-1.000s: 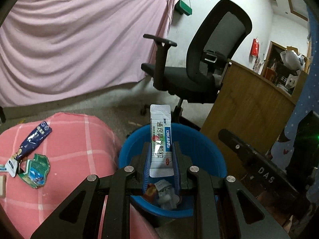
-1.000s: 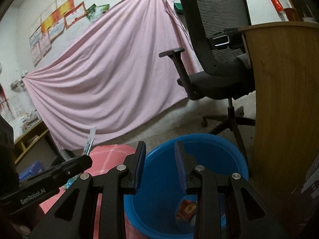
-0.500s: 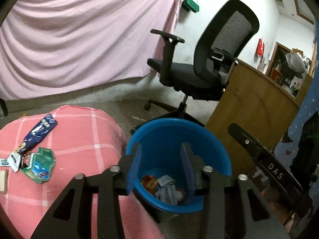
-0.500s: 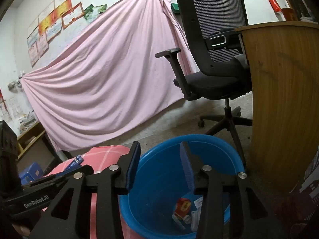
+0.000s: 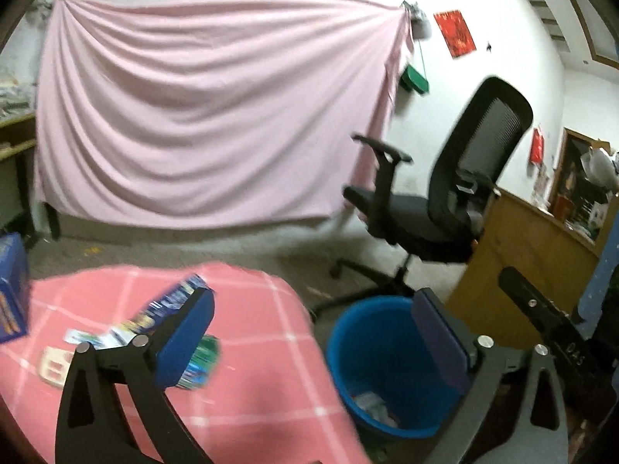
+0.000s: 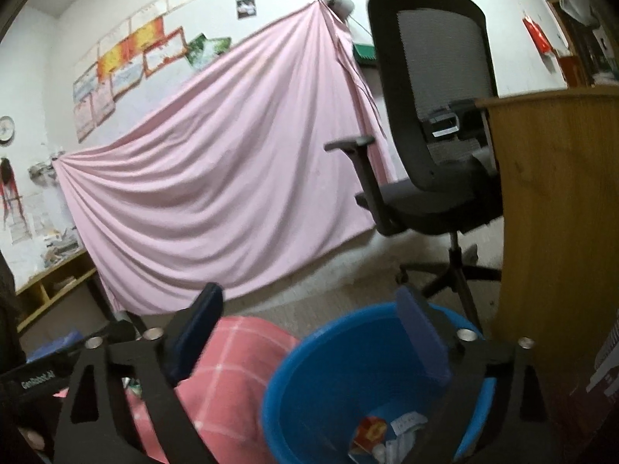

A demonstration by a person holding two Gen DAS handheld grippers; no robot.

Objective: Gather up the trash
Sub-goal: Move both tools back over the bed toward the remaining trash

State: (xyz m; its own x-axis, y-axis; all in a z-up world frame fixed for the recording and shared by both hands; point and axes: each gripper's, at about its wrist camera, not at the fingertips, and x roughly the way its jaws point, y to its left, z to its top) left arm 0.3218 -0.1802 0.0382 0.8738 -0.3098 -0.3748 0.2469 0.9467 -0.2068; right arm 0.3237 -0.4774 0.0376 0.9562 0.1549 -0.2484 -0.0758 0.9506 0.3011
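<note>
With both grippers, left gripper and right gripper, opening and empty over the blue bin (dropped trash inside), we next reach for the wrappers on the pink-checked table.

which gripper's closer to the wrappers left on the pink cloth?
Left. The left gripper, jaws opening and empty, has one finger right over the wrappers on the pink cloth. The right gripper, also opening and empty, sits over the blue bin.

Light: dim indoor, white wall glaring.
Blur: left view smeared, wrappers unreadable.
Edges: fisheye bending, dark corners around pink sheet.
</note>
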